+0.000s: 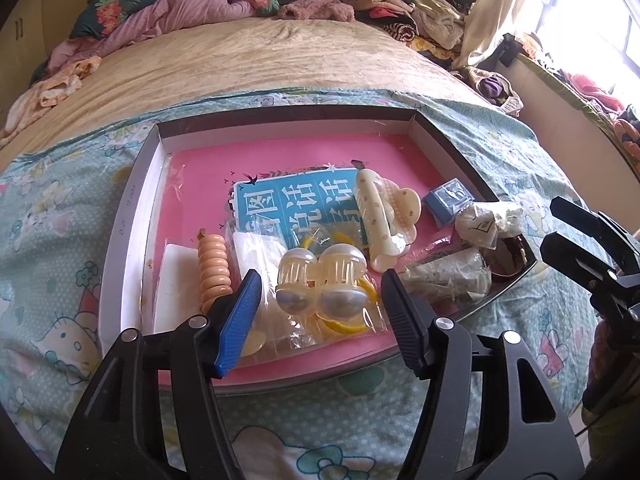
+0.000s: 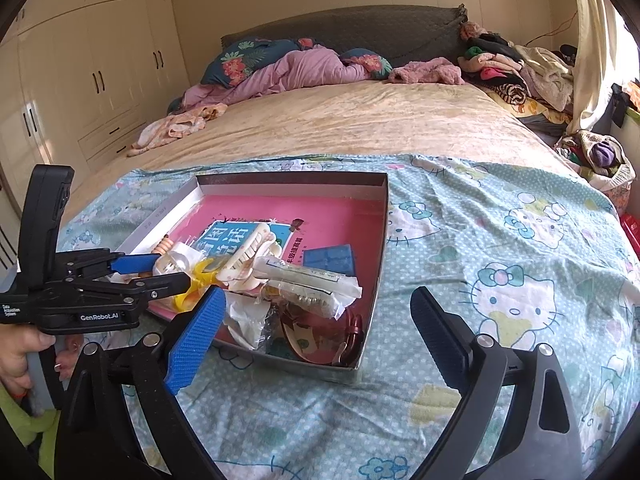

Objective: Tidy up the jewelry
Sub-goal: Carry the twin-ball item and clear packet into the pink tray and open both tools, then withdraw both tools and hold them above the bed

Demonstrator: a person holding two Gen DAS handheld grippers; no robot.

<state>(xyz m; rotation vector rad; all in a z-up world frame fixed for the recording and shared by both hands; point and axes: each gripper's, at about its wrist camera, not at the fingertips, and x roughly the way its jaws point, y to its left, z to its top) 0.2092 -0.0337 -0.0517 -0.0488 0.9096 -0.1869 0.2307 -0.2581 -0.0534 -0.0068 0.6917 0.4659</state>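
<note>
Left gripper (image 1: 320, 296): black frame, blue pad on one finger (image 1: 236, 320), jaws spread wide, nothing between them, pointed forward and slightly down. Bare hand (image 2: 18, 356) wrapped round its grey handle.

Right gripper (image 2: 316, 336): same build, blue-padded finger (image 2: 196, 340) on the left side, jaws spread wide and empty, held level just beside the left gripper.

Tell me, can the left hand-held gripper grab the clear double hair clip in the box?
Probably yes. The left hand-held gripper is open, and the clear double hair clip lies between its fingers on top of the pile in the box. Nothing covers it, though crinkly plastic bags lie underneath.
</note>
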